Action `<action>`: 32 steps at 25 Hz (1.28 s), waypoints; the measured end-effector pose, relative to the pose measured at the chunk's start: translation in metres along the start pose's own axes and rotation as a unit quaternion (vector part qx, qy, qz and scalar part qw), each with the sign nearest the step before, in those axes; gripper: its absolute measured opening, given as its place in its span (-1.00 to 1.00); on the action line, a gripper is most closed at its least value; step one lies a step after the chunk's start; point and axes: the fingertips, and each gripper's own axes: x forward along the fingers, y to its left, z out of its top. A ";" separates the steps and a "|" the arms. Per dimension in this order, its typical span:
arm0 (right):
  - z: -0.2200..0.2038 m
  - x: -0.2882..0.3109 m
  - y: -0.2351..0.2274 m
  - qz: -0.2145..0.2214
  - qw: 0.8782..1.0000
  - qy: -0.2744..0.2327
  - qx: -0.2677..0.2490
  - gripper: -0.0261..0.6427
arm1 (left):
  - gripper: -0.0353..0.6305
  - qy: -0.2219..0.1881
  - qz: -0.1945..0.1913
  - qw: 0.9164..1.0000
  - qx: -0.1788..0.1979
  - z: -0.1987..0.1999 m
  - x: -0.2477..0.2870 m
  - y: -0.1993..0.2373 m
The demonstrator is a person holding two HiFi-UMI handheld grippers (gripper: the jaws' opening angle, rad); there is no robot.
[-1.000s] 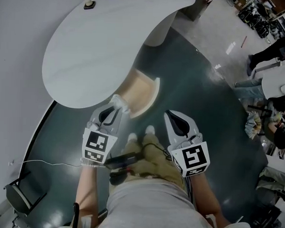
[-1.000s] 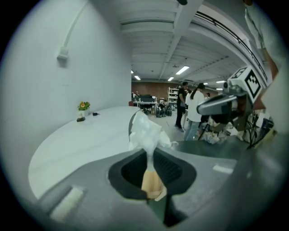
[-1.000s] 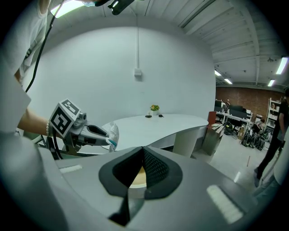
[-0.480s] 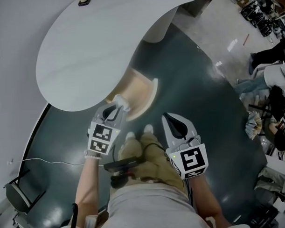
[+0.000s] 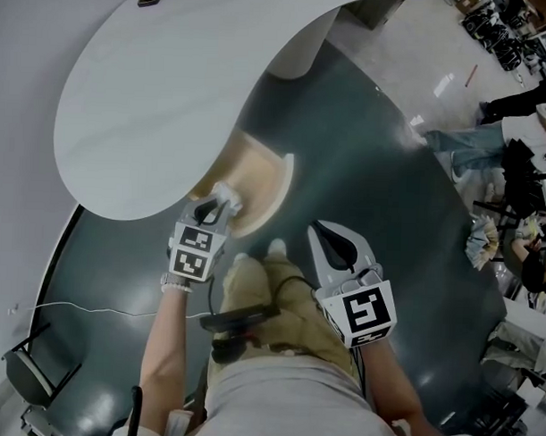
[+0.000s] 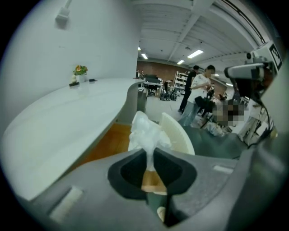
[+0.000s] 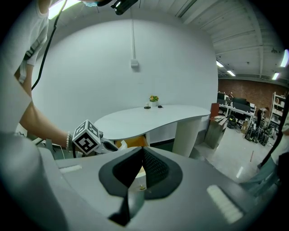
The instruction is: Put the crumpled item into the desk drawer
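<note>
Between the closed jaws of the left gripper sits the crumpled item, a white, filmy wad sticking out past the tips. Just ahead of and below that gripper lies the open drawer, with a wooden floor and a pale curved front, pulled out from under the white desk. Off to its right, well apart, the right gripper hangs beside the person's legs, jaws together with nothing in them.
</note>
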 end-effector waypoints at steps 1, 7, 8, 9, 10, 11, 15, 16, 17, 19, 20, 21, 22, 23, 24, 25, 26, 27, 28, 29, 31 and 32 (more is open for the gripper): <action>-0.002 0.001 -0.002 0.000 1.000 0.001 0.000 -0.91 | -0.76 0.008 -0.001 1.000 -0.001 -0.005 0.006 0.000; -0.014 0.004 -0.010 -0.001 1.000 0.006 0.000 -0.91 | -0.74 0.038 -0.002 0.999 -0.010 -0.029 0.033 0.000; -0.016 0.005 -0.011 -0.002 1.000 0.008 0.001 -0.91 | -0.73 0.041 -0.002 0.999 -0.012 -0.032 0.035 0.001; -0.017 0.005 -0.011 -0.003 1.000 0.008 0.001 -0.91 | -0.71 0.044 -0.003 0.999 -0.015 -0.034 0.037 0.002; -0.019 0.006 -0.012 -0.002 1.000 0.009 0.001 -0.91 | -0.70 0.047 -0.004 0.999 -0.019 -0.036 0.038 0.002; -0.020 0.006 -0.013 -0.002 1.000 0.010 0.001 -0.91 | -0.69 0.049 -0.008 0.998 -0.024 -0.037 0.040 0.002; -0.026 0.007 -0.014 0.000 1.000 0.013 0.000 -0.91 | -0.60 0.052 -0.016 0.998 -0.036 -0.039 0.045 0.001; -0.026 0.007 -0.014 0.001 1.000 0.013 0.000 -0.91 | -0.60 0.052 -0.013 0.998 -0.035 -0.039 0.045 0.002; -0.026 0.007 -0.013 0.002 1.000 0.013 0.000 -0.91 | -0.60 0.051 -0.010 0.998 -0.033 -0.038 0.044 0.003; -0.025 0.008 -0.012 0.004 1.000 0.011 -0.002 -0.91 | -0.62 0.045 -0.005 0.999 -0.030 -0.035 0.040 0.006; -0.024 0.009 -0.011 0.005 1.000 0.010 -0.002 -0.91 | -0.68 0.041 -0.005 0.999 -0.029 -0.033 0.038 0.007; -0.023 0.010 -0.010 0.006 1.000 0.009 -0.003 -0.91 | -0.74 0.037 -0.005 0.999 -0.028 -0.031 0.035 0.007; -0.021 0.010 -0.008 0.008 1.000 0.008 -0.003 -0.91 | -0.84 0.033 -0.006 0.999 -0.027 -0.029 0.031 0.007; -0.018 0.009 -0.006 0.009 1.000 0.007 -0.003 -0.91 | -0.89 0.029 -0.006 0.999 -0.027 -0.027 0.027 0.007; -0.015 0.007 -0.004 0.010 1.000 0.006 -0.003 -0.91 | -0.90 0.025 -0.006 0.999 -0.028 -0.024 0.021 0.007; -0.011 0.006 -0.002 0.012 1.000 0.005 -0.003 -0.91 | -0.90 0.021 -0.006 0.999 -0.031 -0.021 0.015 0.007; -0.007 0.006 0.001 0.013 1.000 0.002 -0.004 -0.91 | -0.90 0.016 -0.006 0.999 -0.037 -0.017 0.008 0.007; -0.004 0.005 0.003 0.015 1.000 -0.001 -0.005 -0.91 | -0.90 0.010 -0.006 0.999 -0.044 -0.014 0.001 0.008; 0.000 0.004 0.006 0.017 1.000 -0.003 -0.007 -0.91 | -0.90 0.003 -0.005 0.999 -0.051 -0.010 -0.006 0.009; 0.002 0.003 0.009 0.018 1.000 -0.005 -0.008 -0.91 | -0.90 -0.005 -0.004 0.998 -0.056 -0.007 -0.013 0.010; 0.008 0.001 0.016 0.018 1.000 -0.007 -0.010 -0.91 | -0.90 -0.016 -0.002 0.998 -0.055 0.000 -0.029 0.010; 0.011 0.001 0.020 0.019 1.000 -0.010 -0.010 -0.91 | -0.90 -0.021 -0.001 0.998 -0.051 0.004 -0.038 0.010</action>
